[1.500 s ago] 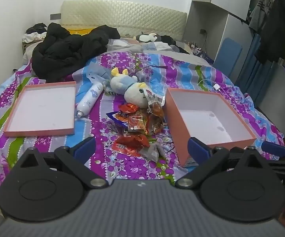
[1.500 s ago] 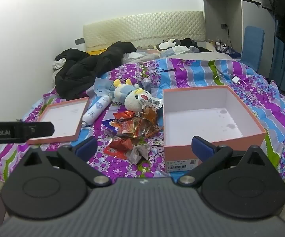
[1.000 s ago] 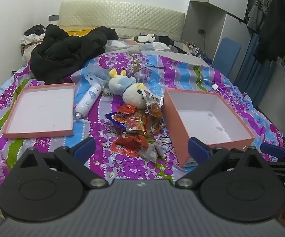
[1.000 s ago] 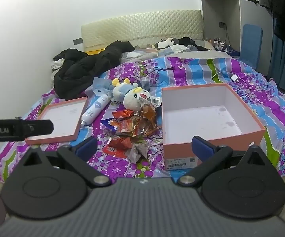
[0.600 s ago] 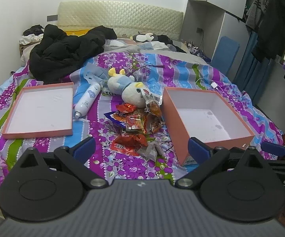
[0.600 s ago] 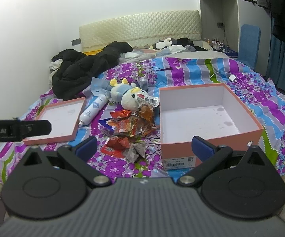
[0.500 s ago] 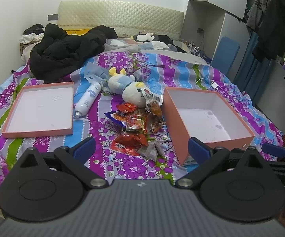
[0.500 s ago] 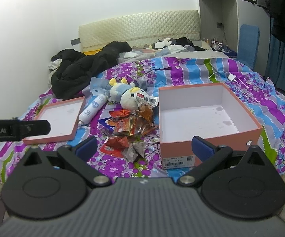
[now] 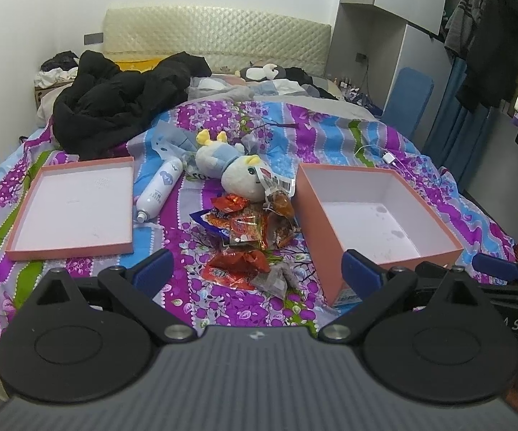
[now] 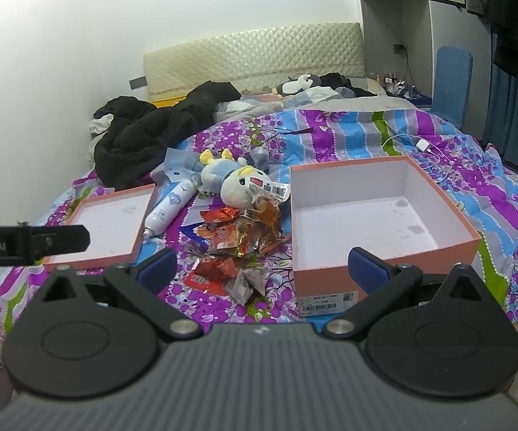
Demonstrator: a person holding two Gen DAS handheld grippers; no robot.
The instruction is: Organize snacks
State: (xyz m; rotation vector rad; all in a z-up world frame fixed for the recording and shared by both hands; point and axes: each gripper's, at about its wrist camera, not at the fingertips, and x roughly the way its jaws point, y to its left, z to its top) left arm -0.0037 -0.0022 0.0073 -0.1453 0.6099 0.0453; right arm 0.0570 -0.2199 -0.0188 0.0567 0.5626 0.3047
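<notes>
With both the left gripper [image 9: 255, 269] and right gripper [image 10: 262, 267] spread wide and empty above the bed [image 9: 194, 309], the snack packets [image 9: 248, 230] heaped beside the open box [image 9: 381, 267] may slip, being crinkly and overlapping.

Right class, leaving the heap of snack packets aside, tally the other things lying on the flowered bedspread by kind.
Pink box: 1
Pink box lid: 1
White spray bottle: 1
Plush toy: 1
White charger with cable: 1
Black coat: 1
Total: 6
</notes>
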